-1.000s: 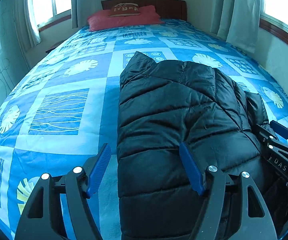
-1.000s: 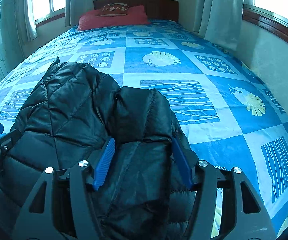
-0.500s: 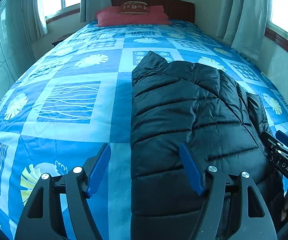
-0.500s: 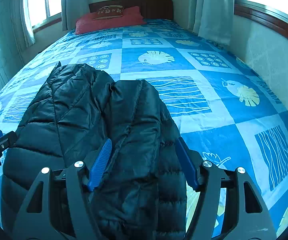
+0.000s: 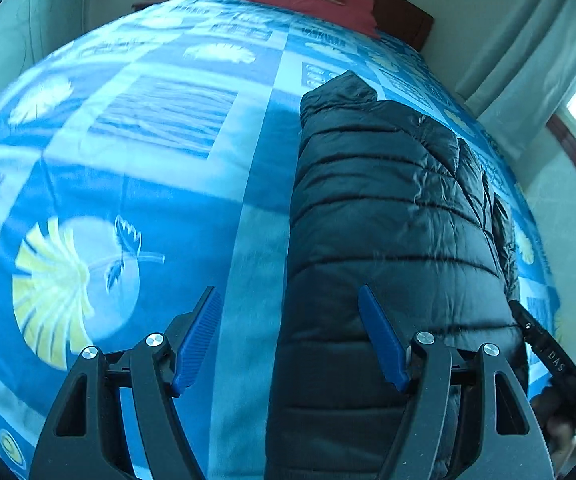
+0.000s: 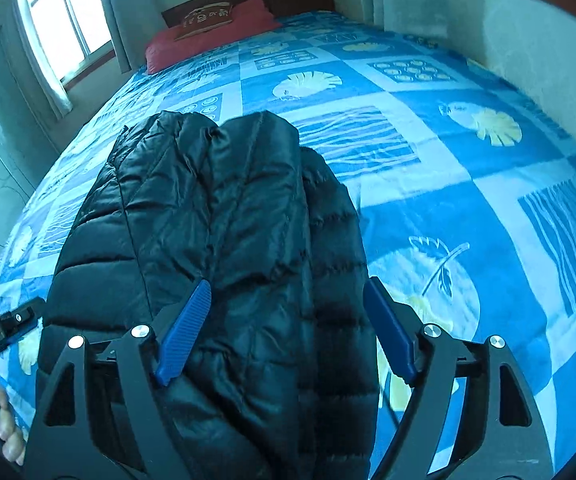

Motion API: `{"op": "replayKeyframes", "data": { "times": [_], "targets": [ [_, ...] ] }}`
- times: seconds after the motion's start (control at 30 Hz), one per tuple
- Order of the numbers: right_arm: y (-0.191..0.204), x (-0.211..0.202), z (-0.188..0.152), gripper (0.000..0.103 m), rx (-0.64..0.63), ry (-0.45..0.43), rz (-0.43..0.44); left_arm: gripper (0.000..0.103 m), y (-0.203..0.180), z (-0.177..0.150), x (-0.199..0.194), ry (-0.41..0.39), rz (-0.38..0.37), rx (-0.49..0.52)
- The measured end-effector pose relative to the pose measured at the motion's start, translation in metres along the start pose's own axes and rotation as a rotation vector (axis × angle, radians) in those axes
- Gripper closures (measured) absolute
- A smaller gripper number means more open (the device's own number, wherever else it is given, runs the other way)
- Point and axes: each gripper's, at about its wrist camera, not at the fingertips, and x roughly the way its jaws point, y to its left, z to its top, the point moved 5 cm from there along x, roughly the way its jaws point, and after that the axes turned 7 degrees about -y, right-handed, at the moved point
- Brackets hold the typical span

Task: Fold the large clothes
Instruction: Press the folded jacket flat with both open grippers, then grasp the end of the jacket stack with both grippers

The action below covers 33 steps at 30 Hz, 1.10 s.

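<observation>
One black puffer jacket (image 5: 383, 240) on the bed (image 5: 148, 184), near its foot end, well apart from the red pillow (image 6: 208, 40). Already folded lengthwise into a narrow strip w/ sleeve tucked on top; prob. one crosswise fold left. Two grippers: left gripper (image 5: 288, 336) wide apart, straddling jacket's edge, gripping nothing. Right gripper (image 6: 286, 330) just been opening, jacket between pads but released. One pillow, one small cushion (image 6: 207, 19) on it.
</observation>
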Motion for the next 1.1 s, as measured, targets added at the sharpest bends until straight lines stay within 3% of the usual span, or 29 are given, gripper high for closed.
{"op": "replayKeyframes", "data": {
  "times": [0.17, 0.3, 0.47, 0.7, 0.9, 1.03, 1.1],
  "targets": [
    [-0.005, -0.005, 0.0, 0.024, 0.026, -0.012, -0.015, 0.033, 0.013, 0.004, -0.009, -0.069, 0.086, -0.057],
    [-0.014, -0.001, -0.002, 0.016, 0.071, -0.019, -0.014, 0.033, 0.019, -0.004, 0.001, -0.018, 0.047, -0.159],
    [-0.026, 0.012, -0.01, 0.011, 0.145, 0.005, 0.037, 0.026, 0.017, -0.014, 0.011, 0.004, 0.026, -0.18],
    [-0.037, 0.026, -0.016, 0.007, 0.234, 0.042, 0.123, 0.025, 0.022, -0.021, 0.021, 0.047, -0.099, -0.287],
    [-0.044, 0.048, -0.034, 0.006, 0.406, 0.129, 0.275, 0.025, 0.018, -0.024, 0.032, 0.076, -0.164, -0.325],
    [-0.043, 0.047, -0.035, 0.006, 0.389, 0.118, 0.3, 0.025, 0.01, -0.023, 0.035, 0.097, -0.275, -0.366],
    [-0.041, 0.048, -0.035, 0.006, 0.385, 0.121, 0.313, 0.024, 0.008, -0.025, 0.038, 0.09, -0.273, -0.34]
  ]
}}
